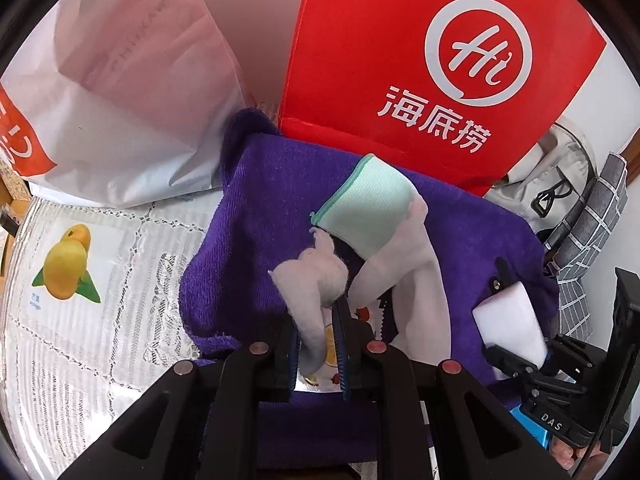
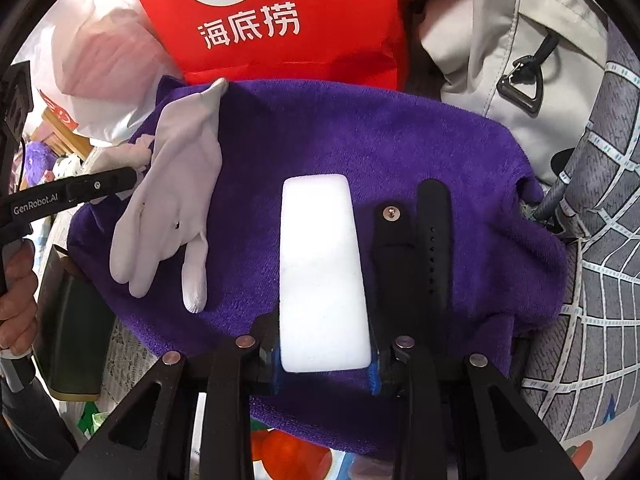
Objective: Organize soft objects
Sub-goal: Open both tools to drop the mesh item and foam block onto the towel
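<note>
I judge the sorting about midway: my left tongs [image 1: 318, 340] pinch the pale grey fabric glove [image 2: 176, 184] over the purple terry towel [image 2: 360, 152], my right tongs [image 2: 324, 364] clamp the white foam sponge block [image 2: 320, 272], neither yet laid down.

A deep purple terry towel [image 2: 360, 140] carries a white foam block [image 2: 322, 276] and a pale white fabric glove [image 2: 176, 184]. A mint-green cloth [image 1: 368, 204] has teal edging; the paper bag [image 1: 400, 60] is red with white lettering.
</note>
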`<state>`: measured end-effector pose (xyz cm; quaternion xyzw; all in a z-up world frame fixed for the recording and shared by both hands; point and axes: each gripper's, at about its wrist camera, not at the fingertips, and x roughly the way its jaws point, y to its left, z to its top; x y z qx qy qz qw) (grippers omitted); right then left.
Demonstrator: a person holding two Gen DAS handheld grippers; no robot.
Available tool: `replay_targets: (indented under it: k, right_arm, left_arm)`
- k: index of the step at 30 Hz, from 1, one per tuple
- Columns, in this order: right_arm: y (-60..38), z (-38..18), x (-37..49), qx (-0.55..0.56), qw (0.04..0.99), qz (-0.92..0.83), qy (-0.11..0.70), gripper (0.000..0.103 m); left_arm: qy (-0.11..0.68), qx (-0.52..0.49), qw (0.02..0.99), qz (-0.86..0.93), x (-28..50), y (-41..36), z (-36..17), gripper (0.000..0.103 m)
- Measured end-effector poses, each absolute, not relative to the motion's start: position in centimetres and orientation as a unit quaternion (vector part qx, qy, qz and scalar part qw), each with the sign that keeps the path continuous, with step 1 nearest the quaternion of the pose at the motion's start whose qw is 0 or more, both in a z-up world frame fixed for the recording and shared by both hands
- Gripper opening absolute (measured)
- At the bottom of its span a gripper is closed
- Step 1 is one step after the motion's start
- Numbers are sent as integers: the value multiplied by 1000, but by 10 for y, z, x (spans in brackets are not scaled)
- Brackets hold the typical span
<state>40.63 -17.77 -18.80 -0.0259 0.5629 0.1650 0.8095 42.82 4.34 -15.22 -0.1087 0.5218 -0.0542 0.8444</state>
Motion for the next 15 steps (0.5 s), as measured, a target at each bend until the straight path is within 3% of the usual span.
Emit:
replay_targets:
  k: [5,8,11,15]
  right_arm:
    - [-176,-178,403,-25,819,168,548,62]
    - [-176,-173,403,-15,823,171,542,63]
    - [-179,-169,401,-17,828,166,536,63]
    - [-183,-155,393,-20,844,154,514,63]
  left_arm:
    - [520,-115,844,-62,428,45,-152,22]
    - [522,-116,843,-55,427,46,-149,41]
    - [512,-114,850,-52,425,47,-142,53]
    - [498,-118,858,-43,420,53,-129,56]
